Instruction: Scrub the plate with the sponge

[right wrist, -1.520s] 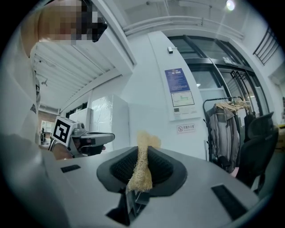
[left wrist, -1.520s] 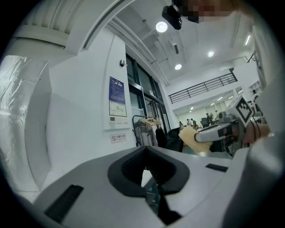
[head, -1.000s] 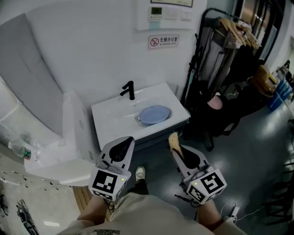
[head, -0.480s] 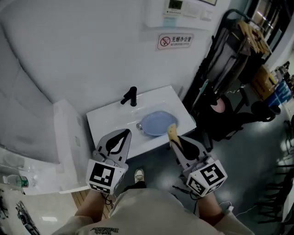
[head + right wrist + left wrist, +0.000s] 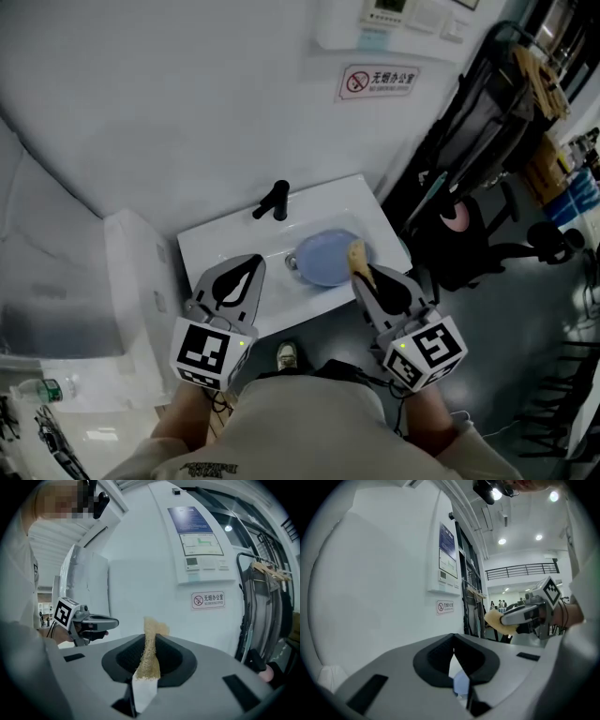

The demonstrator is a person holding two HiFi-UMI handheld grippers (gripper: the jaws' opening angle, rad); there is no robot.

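Approach step, judged from the layout: at left, the left gripper (image 5: 251, 264) hangs over the near edge of the sink (image 5: 214, 242), jaws pressed together on nothing. The blue plate (image 5: 323, 262) lies in the basin, just beyond both grippers. At right, the right gripper (image 5: 362, 274) pinches the tan sponge (image 5: 356, 251), which stands over the plate's right rim; next, the sponge probably has to be lowered onto the plate.

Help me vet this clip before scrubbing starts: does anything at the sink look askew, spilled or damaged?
Nothing stands out. The blue plate lies in the basin of the white sink, with no spill or breakage visible. The right gripper pinches the tan sponge, and the left gripper is shut and empty.
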